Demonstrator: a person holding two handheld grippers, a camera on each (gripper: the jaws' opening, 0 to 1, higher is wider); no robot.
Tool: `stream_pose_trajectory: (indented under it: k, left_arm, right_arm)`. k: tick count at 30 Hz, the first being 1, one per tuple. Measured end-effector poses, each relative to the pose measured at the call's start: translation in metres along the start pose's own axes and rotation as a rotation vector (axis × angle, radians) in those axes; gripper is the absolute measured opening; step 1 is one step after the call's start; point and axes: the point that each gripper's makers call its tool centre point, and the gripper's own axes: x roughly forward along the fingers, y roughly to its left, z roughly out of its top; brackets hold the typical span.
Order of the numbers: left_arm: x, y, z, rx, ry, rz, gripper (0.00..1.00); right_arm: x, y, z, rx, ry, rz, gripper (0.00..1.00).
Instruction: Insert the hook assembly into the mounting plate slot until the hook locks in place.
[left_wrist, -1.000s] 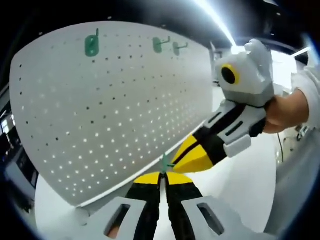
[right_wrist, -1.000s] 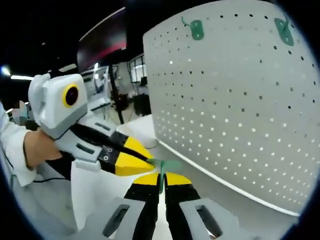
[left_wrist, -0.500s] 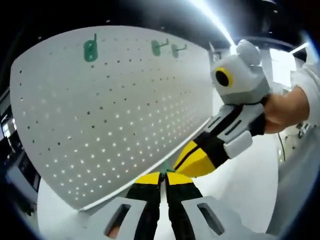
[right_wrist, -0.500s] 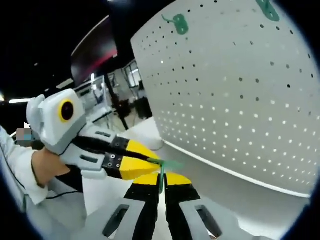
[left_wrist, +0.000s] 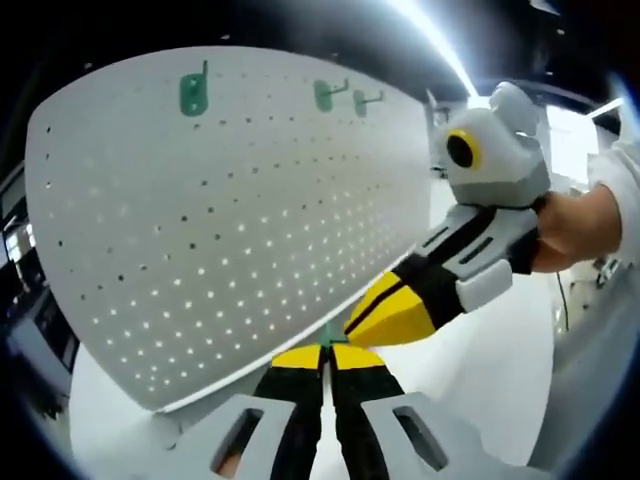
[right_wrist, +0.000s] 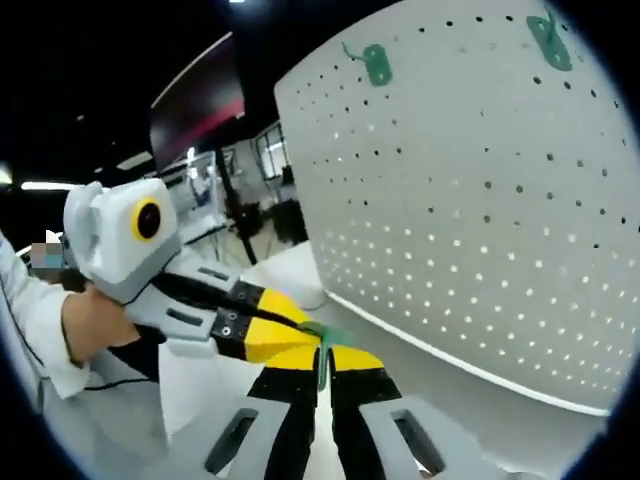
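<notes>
The white pegboard mounting plate (left_wrist: 230, 220) (right_wrist: 470, 200) stands upright ahead of both grippers. Green hooks hang along its top (left_wrist: 193, 93) (left_wrist: 325, 93) (right_wrist: 377, 63) (right_wrist: 548, 40). A small green hook assembly (left_wrist: 329, 336) (right_wrist: 326, 338) is held in the air below the plate's lower edge. My left gripper (left_wrist: 325, 352) is shut on it, and in the right gripper view it comes in from the left (right_wrist: 296, 330). My right gripper (right_wrist: 322, 360) is shut on the same piece and enters the left gripper view from the right (left_wrist: 352, 328). The piece is apart from the plate.
A person's hand (left_wrist: 572, 225) and white sleeve (right_wrist: 30, 320) hold the grippers. The white tabletop (left_wrist: 480, 370) runs under the plate. A dark room with a stand and ceiling lights (right_wrist: 225, 180) lies beyond the plate's left edge.
Both views have shifted a little with the hands. The two grippers stay tip to tip on the green hook assembly, still below the plate.
</notes>
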Motion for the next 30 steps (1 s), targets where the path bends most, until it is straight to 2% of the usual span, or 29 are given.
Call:
stream_pose_trajectory:
  k: [4, 8, 13, 18, 30]
  left_arm:
    - [0.000, -0.001, 0.000, -0.015, 0.000, -0.003, 0.01]
    - [-0.001, -0.001, 0.000, -0.039, 0.000, -0.008, 0.01]
    - [-0.002, 0.001, -0.001, -0.067, 0.003, -0.009, 0.01]
    - [-0.002, -0.002, -0.003, -0.085, 0.013, -0.023, 0.01]
    - [-0.001, -0.012, -0.007, -0.178, 0.037, -0.075, 0.01]
  right_arm:
    - [-0.003, 0.004, 0.000, -0.096, 0.009, -0.008, 0.02]
    - [-0.006, 0.009, 0.000, -0.153, 0.011, -0.015, 0.04]
    - [-0.013, 0.014, -0.005, -0.329, 0.039, -0.033, 0.06]
    - [-0.016, 0.013, -0.006, -0.466, 0.044, -0.072, 0.07]
    - [-0.022, 0.011, -0.018, -0.684, 0.080, -0.105, 0.07]
